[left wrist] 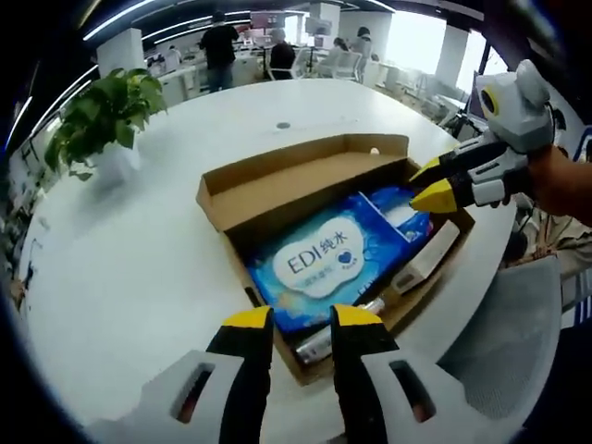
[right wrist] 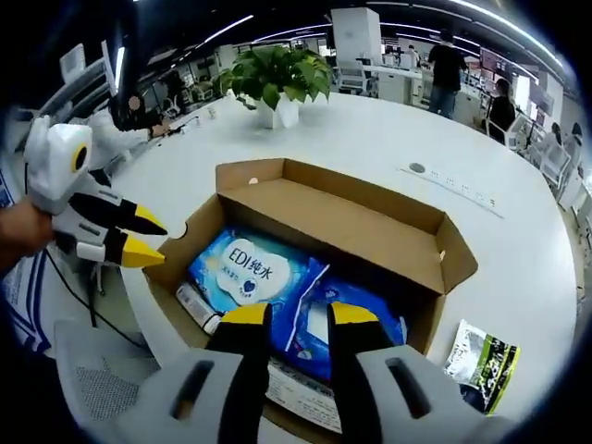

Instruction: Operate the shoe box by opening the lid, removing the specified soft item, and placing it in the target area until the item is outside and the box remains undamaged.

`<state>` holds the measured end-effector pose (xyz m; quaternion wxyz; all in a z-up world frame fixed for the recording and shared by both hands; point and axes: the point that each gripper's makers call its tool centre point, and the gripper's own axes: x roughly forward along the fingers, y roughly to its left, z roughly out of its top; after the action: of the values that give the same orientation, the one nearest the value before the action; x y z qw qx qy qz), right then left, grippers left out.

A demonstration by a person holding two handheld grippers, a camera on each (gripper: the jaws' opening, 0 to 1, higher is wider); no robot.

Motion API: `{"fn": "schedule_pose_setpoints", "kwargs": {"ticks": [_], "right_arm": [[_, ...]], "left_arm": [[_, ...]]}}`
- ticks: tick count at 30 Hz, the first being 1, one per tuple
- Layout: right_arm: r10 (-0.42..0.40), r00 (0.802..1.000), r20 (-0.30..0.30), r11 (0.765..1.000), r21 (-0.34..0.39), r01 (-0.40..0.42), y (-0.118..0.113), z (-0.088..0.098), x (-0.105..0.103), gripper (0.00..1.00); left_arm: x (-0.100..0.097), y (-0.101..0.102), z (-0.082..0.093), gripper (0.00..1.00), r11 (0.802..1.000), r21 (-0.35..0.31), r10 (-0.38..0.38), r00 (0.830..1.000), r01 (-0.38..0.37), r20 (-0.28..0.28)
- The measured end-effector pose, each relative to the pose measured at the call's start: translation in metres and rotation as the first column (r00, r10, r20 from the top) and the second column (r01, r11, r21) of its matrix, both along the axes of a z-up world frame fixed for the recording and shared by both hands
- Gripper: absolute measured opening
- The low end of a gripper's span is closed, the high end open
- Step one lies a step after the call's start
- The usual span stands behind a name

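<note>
Inside the shoe box (right wrist: 370, 231), blue packs (right wrist: 250, 268) overlap, contents partly hidden.

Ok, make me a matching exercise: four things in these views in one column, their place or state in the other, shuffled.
1. shoe box
2. blue wipes pack
3. potted plant
4. green-and-black packet

A. lying on the white table beside the box
B. open, lid folded back
C. standing on the table beyond the box
D. lying inside the box

Pairs: 1-B, 2-D, 3-C, 4-A
</note>
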<state>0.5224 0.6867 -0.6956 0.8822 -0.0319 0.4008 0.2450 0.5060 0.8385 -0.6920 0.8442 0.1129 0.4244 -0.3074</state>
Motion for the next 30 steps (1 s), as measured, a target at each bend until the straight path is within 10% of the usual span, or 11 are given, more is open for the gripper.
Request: {"fn": "schedule_pose_setpoints", "kwargs": {"ticks": [30], "right_arm": [[0.040,0.993,-0.111,0.999,0.001,-0.040,0.022,-0.064,0.021,0.05]], "left_arm": [[0.000,-0.005,-0.007,0.23,0.999,0.000,-0.046,0.999,0.046,-0.010]]}}
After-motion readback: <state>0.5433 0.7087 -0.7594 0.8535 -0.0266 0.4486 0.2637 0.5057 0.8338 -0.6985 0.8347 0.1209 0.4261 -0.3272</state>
